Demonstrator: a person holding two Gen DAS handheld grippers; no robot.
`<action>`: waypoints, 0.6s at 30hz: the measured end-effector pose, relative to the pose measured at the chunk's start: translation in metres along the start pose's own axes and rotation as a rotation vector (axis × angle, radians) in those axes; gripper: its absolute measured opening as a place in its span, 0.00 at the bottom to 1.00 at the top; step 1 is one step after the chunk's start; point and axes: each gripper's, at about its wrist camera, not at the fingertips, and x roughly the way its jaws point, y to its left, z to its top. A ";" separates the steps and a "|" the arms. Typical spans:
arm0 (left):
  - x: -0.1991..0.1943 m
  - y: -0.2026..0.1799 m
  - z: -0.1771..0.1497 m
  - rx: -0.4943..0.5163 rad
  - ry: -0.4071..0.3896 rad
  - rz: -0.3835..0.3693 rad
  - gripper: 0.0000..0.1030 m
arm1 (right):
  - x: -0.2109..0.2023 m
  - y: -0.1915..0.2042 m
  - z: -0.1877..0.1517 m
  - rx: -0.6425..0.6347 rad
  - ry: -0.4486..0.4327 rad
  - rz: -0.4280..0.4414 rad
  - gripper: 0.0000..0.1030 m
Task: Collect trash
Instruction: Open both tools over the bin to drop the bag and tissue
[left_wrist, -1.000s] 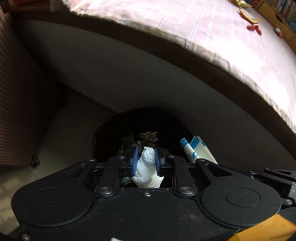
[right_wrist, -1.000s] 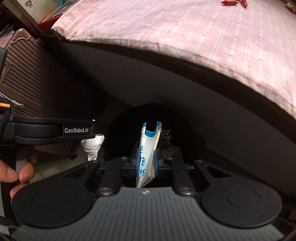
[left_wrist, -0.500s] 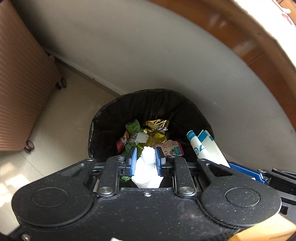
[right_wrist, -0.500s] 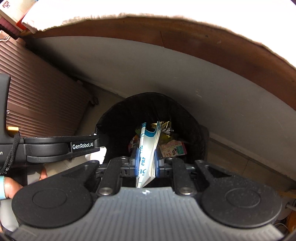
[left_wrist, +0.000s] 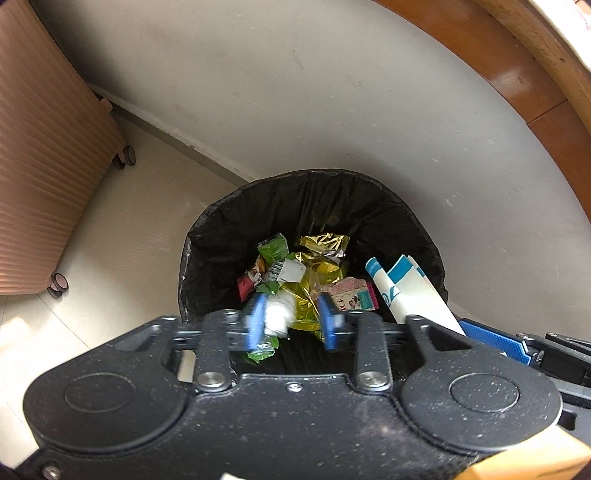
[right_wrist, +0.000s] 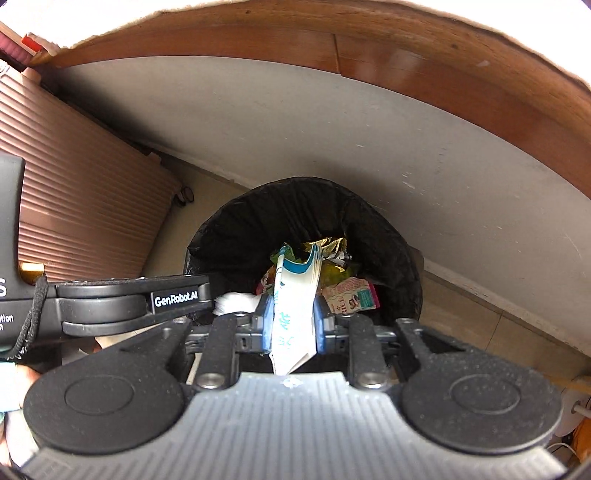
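Note:
A bin with a black liner (left_wrist: 314, 192) stands on the floor below both grippers and holds gold, green and pink wrappers (left_wrist: 317, 269). My left gripper (left_wrist: 291, 323) hangs over its near rim with its jaws opening. A crumpled white tissue (left_wrist: 277, 314) lies against the left pad only, clear of the right pad. My right gripper (right_wrist: 293, 325) is also over the bin (right_wrist: 306, 206), jaws opening. A white and blue paper packet (right_wrist: 295, 314) stands upright between its pads and still touches both. The same packet (left_wrist: 410, 291) shows at the right of the left wrist view.
A brown ribbed suitcase on wheels (left_wrist: 44, 166) stands left of the bin, with pale floor tiles (left_wrist: 110, 240) between them. A grey panel (left_wrist: 332, 92) topped by a wooden frame (left_wrist: 517, 74) rises just behind the bin.
Both grippers have sunk toward the bin and the bed top has left the views. The left jaws have spread off the tissue. The right jaws have widened a little around the packet.

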 end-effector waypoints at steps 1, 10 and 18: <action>0.000 0.001 0.001 -0.003 0.001 0.004 0.39 | 0.003 0.001 0.000 0.003 0.000 0.001 0.33; 0.001 0.009 0.007 -0.025 0.004 0.026 0.53 | 0.003 0.004 0.003 0.003 -0.006 -0.007 0.46; -0.005 0.011 0.011 -0.035 -0.010 0.048 0.61 | 0.000 0.003 0.008 0.010 -0.015 0.000 0.58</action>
